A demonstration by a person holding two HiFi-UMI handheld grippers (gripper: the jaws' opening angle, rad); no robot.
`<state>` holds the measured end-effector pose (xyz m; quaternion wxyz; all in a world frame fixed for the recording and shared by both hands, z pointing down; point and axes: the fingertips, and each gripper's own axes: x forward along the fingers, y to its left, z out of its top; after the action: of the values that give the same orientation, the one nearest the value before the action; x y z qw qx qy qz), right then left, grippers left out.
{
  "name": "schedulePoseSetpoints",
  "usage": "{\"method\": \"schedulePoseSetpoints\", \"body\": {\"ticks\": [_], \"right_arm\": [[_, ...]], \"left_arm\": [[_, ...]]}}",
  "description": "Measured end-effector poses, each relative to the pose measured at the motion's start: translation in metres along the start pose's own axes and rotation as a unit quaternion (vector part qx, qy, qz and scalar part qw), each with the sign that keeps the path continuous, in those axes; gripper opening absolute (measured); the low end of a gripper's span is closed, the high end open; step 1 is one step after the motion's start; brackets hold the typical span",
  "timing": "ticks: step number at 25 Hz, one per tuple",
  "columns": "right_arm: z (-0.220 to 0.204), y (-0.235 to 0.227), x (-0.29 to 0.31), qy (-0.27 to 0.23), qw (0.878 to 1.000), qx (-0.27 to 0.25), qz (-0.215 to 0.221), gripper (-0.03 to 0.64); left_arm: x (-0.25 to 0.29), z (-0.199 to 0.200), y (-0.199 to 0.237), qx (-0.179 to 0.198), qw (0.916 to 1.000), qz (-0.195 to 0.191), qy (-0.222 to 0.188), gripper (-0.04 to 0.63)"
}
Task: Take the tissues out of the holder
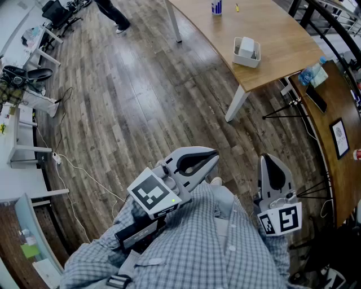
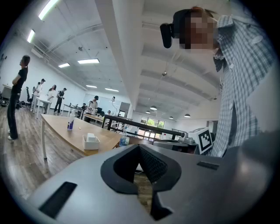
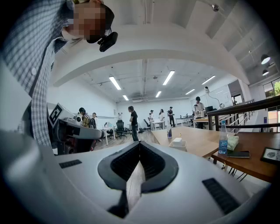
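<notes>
A white tissue holder with white tissues in it stands near the corner of a light wooden table, far ahead of me. It also shows small in the left gripper view and in the right gripper view. My left gripper is held close to my body, its jaws shut with nothing between them. My right gripper hangs beside it, also shut and empty. Both are well short of the table.
A blue-and-white container stands farther back on the table. A dark wooden side table at the right carries a water bottle, a phone and a picture frame. Cables lie on the wood floor, white desks at left. People stand in the background.
</notes>
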<state>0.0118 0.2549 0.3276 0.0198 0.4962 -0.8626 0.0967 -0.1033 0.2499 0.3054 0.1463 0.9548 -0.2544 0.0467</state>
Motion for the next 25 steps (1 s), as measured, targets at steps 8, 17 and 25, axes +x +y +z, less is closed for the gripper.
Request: {"method": "schedulePoseSetpoints", "body": {"ticks": [8,17,25], "right_arm": [[0.0,-0.001,-0.001,0.003,1.0,-0.003,0.0,0.012],[0.006,-0.019,-0.006,0.006,1.0,-0.014,-0.013,0.012],[0.002,-0.028,-0.013,0.006,1.0,-0.025,0.001,0.012]], "left_arm": [[0.004,-0.004,-0.004,0.0,1.0,-0.002,0.007,0.008],[0.006,-0.003,-0.002,-0.006,0.9998,0.016,-0.005,0.008],[0.009,-0.008,-0.008,-0.025,0.9985,0.041,-0.026,0.008]]}}
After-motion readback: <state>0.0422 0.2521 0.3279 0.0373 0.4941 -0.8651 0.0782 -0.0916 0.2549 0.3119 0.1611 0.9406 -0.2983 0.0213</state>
